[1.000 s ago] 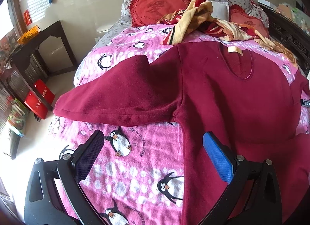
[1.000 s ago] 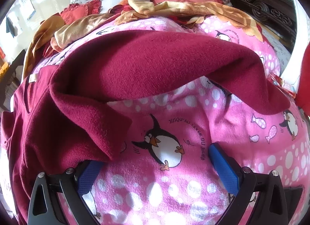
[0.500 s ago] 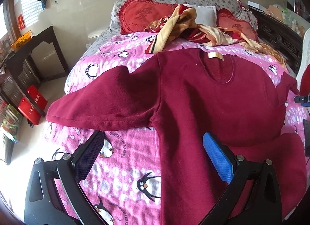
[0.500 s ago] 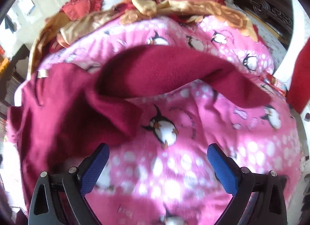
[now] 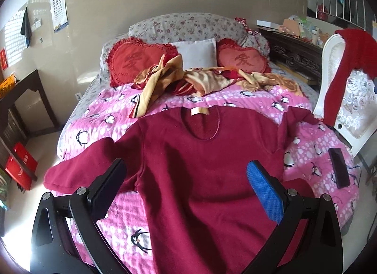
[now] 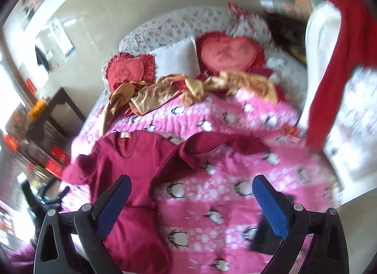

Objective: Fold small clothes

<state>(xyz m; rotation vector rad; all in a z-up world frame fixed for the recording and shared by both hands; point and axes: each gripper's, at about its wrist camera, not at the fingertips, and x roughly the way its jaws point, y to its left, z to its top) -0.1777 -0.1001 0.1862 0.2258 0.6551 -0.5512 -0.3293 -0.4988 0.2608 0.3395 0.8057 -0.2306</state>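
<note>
Your maroon fleece sweater (image 5: 202, 170) lies flat, neck hole up, on the pink penguin-print quilt (image 5: 313, 153), fuzzy and soft-looking. One sleeve is stretched out, the other bunched at the quilt's chair-side edge. Both your left tongs (image 5: 186, 179) and right tongs (image 6: 192, 199) hang over the quilt spread wide, textured blue pads gripping nothing. A flat black phone (image 5: 339, 170) sits on the quilt beside the sweater.

A dark maroon sweater (image 5: 207, 163) with a tan neck label (image 5: 199, 110) lies on a bright pink bedspread (image 5: 313, 146) printed with black-and-white penguins and white dots. Far behind: two red heart cushions (image 5: 139, 60), gold satin cloth (image 5: 205, 80), a grey floral pillow (image 5: 188, 26).
</note>
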